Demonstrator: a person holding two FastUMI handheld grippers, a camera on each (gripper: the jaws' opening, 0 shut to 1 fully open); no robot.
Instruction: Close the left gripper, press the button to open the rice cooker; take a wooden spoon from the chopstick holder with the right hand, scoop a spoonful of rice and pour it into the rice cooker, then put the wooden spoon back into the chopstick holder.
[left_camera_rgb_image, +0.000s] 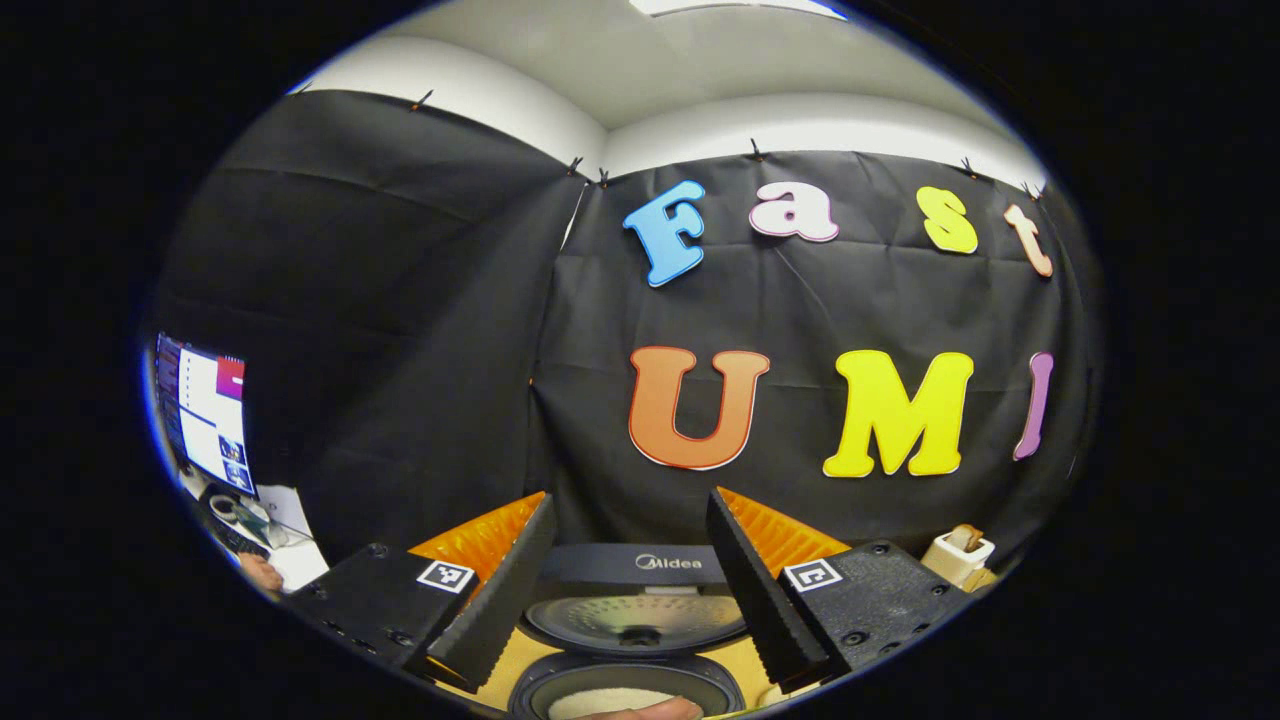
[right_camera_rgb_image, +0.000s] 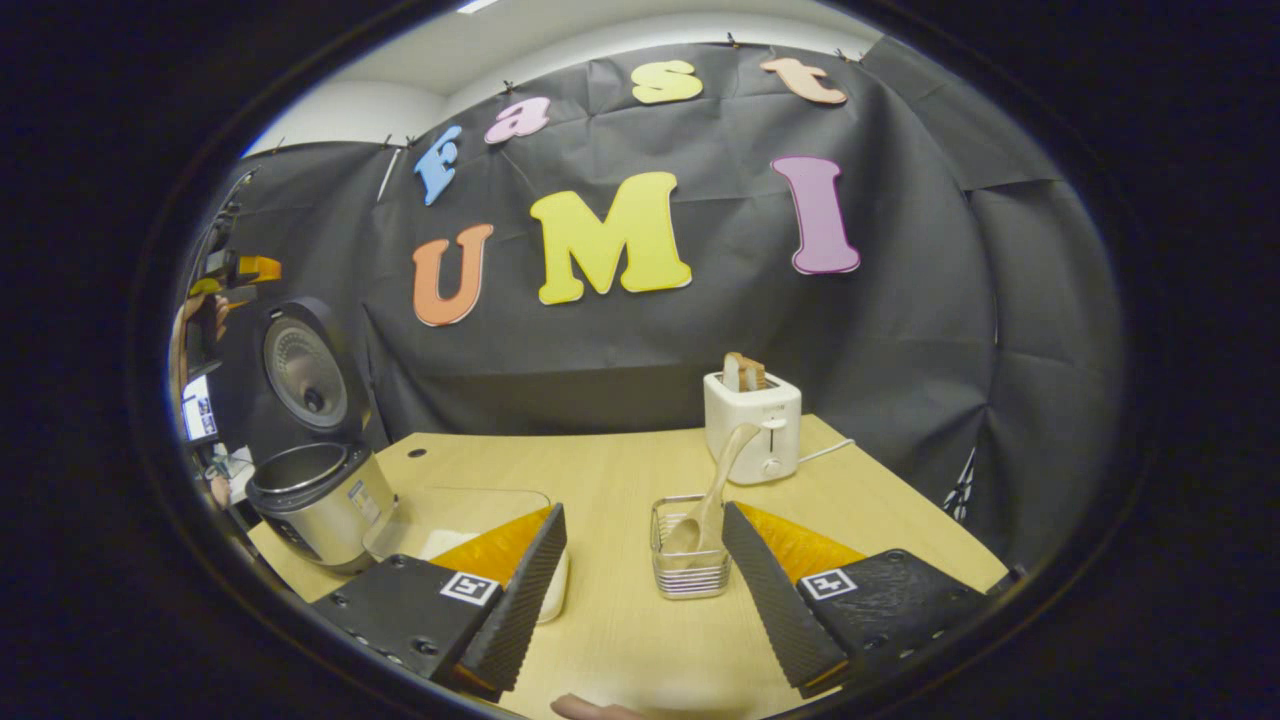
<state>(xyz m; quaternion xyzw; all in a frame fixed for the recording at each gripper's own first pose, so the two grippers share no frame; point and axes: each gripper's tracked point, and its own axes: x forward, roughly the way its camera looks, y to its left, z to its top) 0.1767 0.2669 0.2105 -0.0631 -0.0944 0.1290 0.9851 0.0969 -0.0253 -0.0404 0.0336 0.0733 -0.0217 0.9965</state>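
Rice cooker (right_camera_rgb_image: 318, 495) at table's (right_camera_rgb_image: 620, 470) left edge, lid (right_camera_rgb_image: 303, 370) raised upright, pot open. Wooden spoon (right_camera_rgb_image: 705, 495) stands in wire holder (right_camera_rgb_image: 688, 560), bowl down, handle leaning up-right toward toaster (right_camera_rgb_image: 752, 425). Right gripper (right_camera_rgb_image: 640, 590) spread wide, empty, holder between its fingers farther off. Left gripper (left_camera_rgb_image: 625, 590) spread, empty, aimed at open cooker, rice visible in pot (left_camera_rgb_image: 625, 690).
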